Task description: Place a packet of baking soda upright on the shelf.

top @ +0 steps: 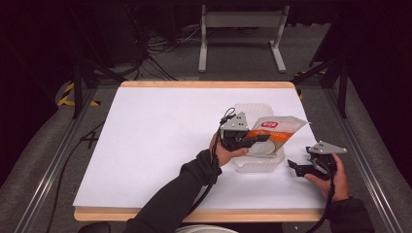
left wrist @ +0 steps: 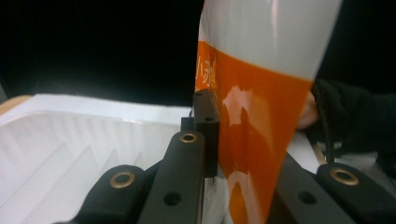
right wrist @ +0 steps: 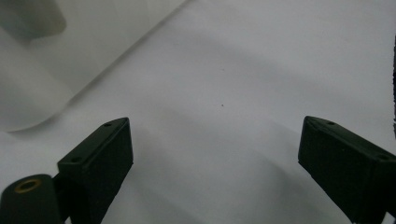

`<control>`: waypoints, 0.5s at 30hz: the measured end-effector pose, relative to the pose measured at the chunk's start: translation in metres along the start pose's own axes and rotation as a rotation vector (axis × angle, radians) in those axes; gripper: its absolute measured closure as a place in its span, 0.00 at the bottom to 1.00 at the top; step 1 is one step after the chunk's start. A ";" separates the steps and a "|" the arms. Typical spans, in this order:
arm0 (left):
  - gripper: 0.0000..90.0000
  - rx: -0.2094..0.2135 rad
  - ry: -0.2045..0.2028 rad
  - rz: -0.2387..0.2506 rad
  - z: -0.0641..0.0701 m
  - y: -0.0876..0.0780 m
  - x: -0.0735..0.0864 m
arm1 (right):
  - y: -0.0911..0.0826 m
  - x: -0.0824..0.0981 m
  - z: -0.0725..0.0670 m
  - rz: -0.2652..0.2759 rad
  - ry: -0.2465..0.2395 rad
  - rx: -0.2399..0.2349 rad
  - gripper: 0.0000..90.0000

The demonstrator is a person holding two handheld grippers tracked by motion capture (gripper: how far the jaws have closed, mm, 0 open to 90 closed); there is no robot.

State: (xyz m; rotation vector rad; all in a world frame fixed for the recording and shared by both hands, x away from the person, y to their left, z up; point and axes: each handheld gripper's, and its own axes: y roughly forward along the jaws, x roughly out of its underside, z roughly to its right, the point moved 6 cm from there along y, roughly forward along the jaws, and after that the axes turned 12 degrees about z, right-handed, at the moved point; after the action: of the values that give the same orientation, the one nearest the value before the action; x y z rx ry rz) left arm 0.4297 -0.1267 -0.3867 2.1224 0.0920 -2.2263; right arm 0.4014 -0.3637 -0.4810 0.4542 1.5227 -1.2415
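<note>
From above, the left claw is clamped on a glossy orange-and-white plastic pouch, holding it over a clear, ribbed plastic tray that sits right of centre on the white-covered counter. The pouch lies tilted, its white end pointing toward the counter's right edge. The right claw rests low on the counter just right of the tray, its jaws spread and nothing between them.

In the left gripper view, the black jaws are pressed tight on the pouch, which stands up between them, orange below and white above. The tray's ribbed wall lies at the left, below the claw.

In the right gripper view, the right claw stands wide open over bare white counter, with the blurred tray at the upper left.
</note>
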 end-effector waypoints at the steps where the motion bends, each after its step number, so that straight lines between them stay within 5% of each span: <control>1: 1.00 0.002 -0.003 0.017 0.000 -0.001 0.002 | 0.000 0.000 0.000 0.000 0.000 0.000 0.12; 9: 1.00 0.019 -0.057 0.048 0.000 -0.009 0.030 | 0.000 0.000 0.000 -0.001 -0.002 0.002 0.12; 15: 1.00 0.000 -0.040 -0.019 -0.001 -0.013 0.038 | 0.000 0.000 0.000 0.002 0.001 0.003 0.12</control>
State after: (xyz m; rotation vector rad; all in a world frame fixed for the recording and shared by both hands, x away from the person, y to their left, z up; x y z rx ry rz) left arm 0.4282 -0.1140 -0.4247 2.0853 0.1107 -2.2781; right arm 0.4012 -0.3638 -0.4808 0.4579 1.5212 -1.2423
